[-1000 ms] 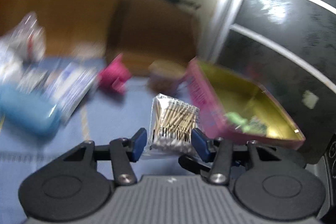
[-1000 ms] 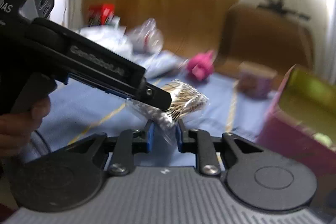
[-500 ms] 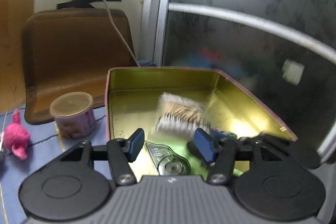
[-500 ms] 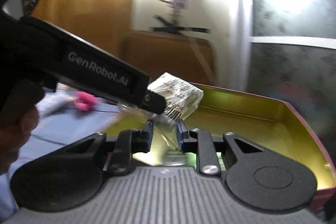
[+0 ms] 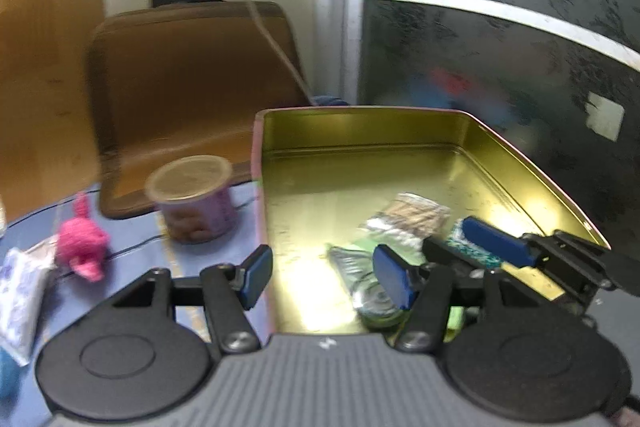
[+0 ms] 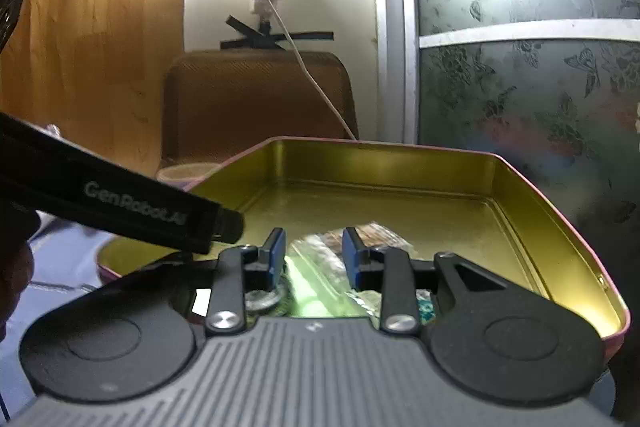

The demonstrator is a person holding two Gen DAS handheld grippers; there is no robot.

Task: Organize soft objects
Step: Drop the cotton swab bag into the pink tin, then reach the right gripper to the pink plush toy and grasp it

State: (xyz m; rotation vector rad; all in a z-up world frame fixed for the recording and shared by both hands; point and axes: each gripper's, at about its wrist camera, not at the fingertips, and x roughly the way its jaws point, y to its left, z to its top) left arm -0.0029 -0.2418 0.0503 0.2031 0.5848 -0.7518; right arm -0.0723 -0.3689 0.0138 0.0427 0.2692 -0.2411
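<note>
A clear packet of cotton swabs (image 5: pixel 408 221) lies inside the gold tin with a pink rim (image 5: pixel 360 163), on top of green packets (image 5: pixel 356 267). It also shows in the right wrist view (image 6: pixel 360 233). My left gripper (image 5: pixel 326 273) is open and empty over the tin's near left wall. My right gripper (image 6: pixel 314 257) is open and empty just above the packets in the tin (image 6: pixel 400 183); its blue fingers (image 5: pixel 496 241) show in the left wrist view at the right.
A pink knitted toy (image 5: pixel 82 245) and a white tissue pack (image 5: pixel 20 291) lie on the blue cloth at the left. A lidded purple cup (image 5: pixel 194 197) stands beside the tin. A brown chair back (image 5: pixel 192 83) and a dark glass door (image 5: pixel 500 47) stand behind.
The swab packet was carried from the blue cloth over to the tin in my right gripper, which then opened and dropped it. The packet now lies in the tin.
</note>
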